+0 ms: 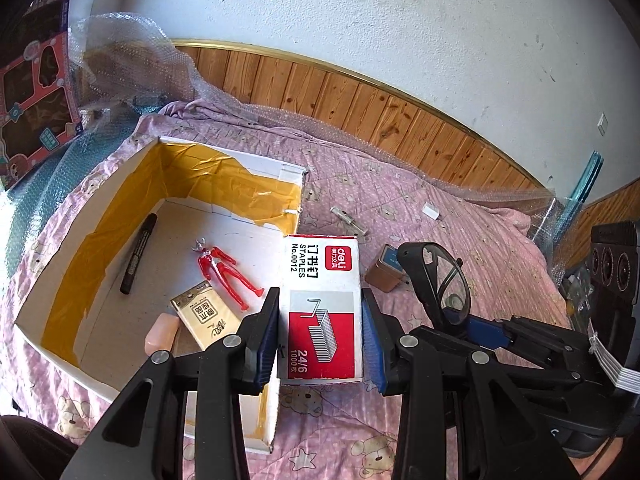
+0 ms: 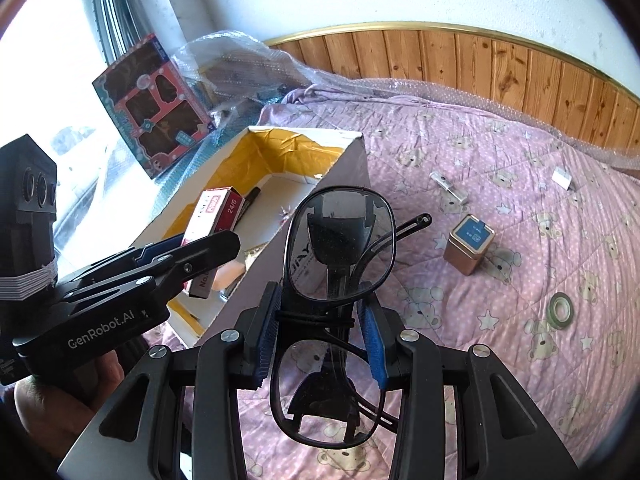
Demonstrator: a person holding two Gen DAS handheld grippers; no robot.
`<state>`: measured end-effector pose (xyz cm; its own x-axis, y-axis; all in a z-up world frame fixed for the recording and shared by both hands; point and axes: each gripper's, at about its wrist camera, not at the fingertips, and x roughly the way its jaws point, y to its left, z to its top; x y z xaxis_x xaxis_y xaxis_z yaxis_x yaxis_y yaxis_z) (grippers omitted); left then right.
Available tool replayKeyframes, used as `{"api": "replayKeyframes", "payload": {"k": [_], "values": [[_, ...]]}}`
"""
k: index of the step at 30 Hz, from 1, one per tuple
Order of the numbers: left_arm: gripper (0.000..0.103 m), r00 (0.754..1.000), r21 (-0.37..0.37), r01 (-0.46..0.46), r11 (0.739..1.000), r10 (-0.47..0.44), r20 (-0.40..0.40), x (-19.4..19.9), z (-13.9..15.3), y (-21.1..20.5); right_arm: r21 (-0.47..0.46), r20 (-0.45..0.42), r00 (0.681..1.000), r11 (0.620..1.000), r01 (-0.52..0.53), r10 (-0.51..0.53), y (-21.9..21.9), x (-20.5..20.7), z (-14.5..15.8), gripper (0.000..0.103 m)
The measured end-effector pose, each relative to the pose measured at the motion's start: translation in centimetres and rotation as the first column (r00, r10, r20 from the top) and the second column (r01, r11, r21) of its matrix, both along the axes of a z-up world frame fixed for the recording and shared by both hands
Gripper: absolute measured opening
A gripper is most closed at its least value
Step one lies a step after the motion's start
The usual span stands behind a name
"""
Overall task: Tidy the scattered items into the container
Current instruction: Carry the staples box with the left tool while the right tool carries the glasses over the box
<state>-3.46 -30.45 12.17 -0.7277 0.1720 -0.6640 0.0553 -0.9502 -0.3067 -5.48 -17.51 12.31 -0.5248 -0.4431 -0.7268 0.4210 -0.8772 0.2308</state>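
My left gripper (image 1: 322, 320) is shut on a red and white staples box (image 1: 322, 304), held above the right wall of the open white container (image 1: 236, 170) lined with yellow tape. Inside lie a black marker (image 1: 138, 254), a red toy figure (image 1: 226, 274), a yellow tissue pack (image 1: 208, 314) and a pink eraser (image 1: 162, 334). My right gripper (image 2: 320, 332) is shut on black-framed glasses (image 2: 340, 248), just right of the container (image 2: 352, 160). The left gripper (image 2: 192, 256) with the staples box (image 2: 218, 216) shows over the container. On the pink quilt lie a copper tin (image 2: 468, 244), a clear small tube (image 2: 448, 188), a tape roll (image 2: 560, 308) and a white block (image 2: 562, 178).
A toy package (image 2: 154, 102) and bubble wrap (image 2: 240, 60) stand behind the container by the window. Wood panelling (image 1: 360, 104) runs along the wall behind the bed. The quilt (image 2: 520, 280) spreads out to the right, with the small items scattered on it.
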Motion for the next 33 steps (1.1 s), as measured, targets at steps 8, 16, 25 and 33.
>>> {"api": "replayKeyframes", "payload": {"k": [8, 16, 25, 33], "values": [[0.039, 0.999, 0.03, -0.048, 0.998, 0.048, -0.013, 0.0, 0.5, -3.3, 0.014, -0.02, 0.999, 0.999, -0.033, 0.034, -2.8, -0.6, 1.2, 0.04], [0.039, 0.997, 0.054, -0.079, 0.995, 0.08, -0.016, -0.2, 0.7, -5.8, 0.025, -0.032, 0.997, 0.997, -0.068, 0.069, -5.2, -1.1, 2.1, 0.04], [0.039, 0.992, 0.075, -0.123, 0.99, 0.123, 0.008, -0.6, 0.1, -8.5, 0.034, -0.044, 0.993, 0.994, -0.104, 0.105, -7.6, -1.6, 2.9, 0.04], [0.039, 0.989, 0.031, -0.146, 0.989, 0.145, 0.042, -1.6, -0.5, -10.0, 0.032, -0.05, 0.99, 0.991, -0.132, 0.134, -9.5, -2.7, 3.8, 0.04]]}}
